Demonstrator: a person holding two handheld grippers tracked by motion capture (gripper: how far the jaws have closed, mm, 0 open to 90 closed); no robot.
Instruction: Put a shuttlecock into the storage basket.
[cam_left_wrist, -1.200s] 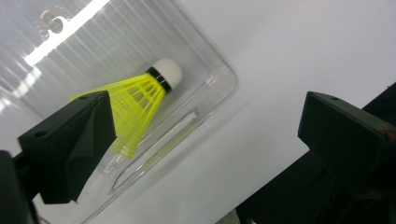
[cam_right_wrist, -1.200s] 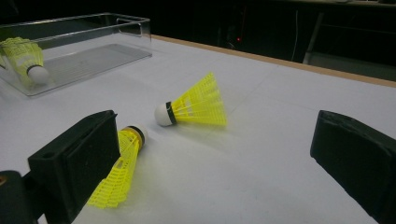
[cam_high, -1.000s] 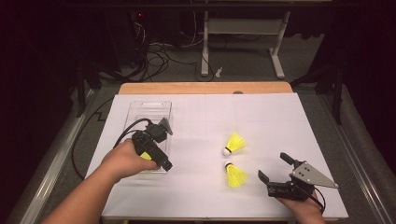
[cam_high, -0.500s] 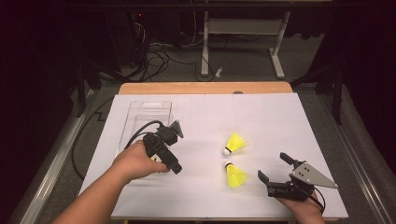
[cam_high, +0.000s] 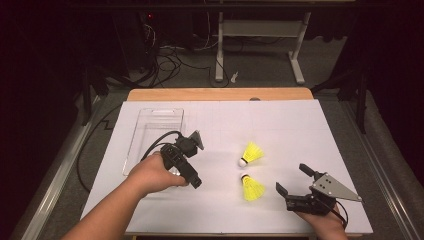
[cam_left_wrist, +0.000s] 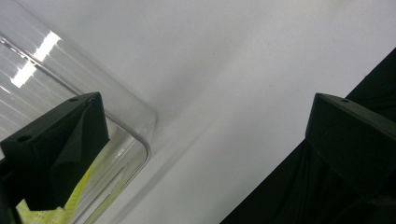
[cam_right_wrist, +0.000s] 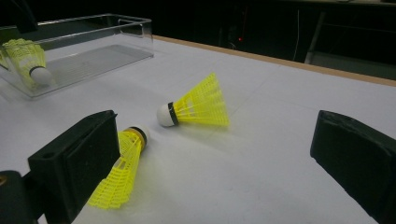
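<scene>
- Because two yellow shuttlecocks lie loose on the white tabletop (cam_high: 280, 125) and one already sits in the clear plastic box (cam_high: 155, 131), the work looks like gathering them into that box at the far left.
- Left tongs (cam_high: 196, 142) hang over the box's near right corner, jaws spread and holding nothing, as if a drop there is just done.
- Right tongs (cam_high: 295, 181) rest low at the near right, jaws spread wide and aimed left at the near shuttlecock (cam_high: 251, 188), probably lined up for the next pick.
- Far shuttlecock (cam_high: 251, 152) lies on its side just beyond the near one, cork pointing near-left; the two are close but apart.
- From the right gripper view, the boxed shuttlecock (cam_right_wrist: 29, 58) rests against the box's end wall, where the high view has the left hand (cam_high: 155, 172) over that end.
- From the left gripper view, the box's rounded corner (cam_left_wrist: 142, 135) and a strip of yellow skirt (cam_left_wrist: 81, 191) show beside the jaw.
</scene>
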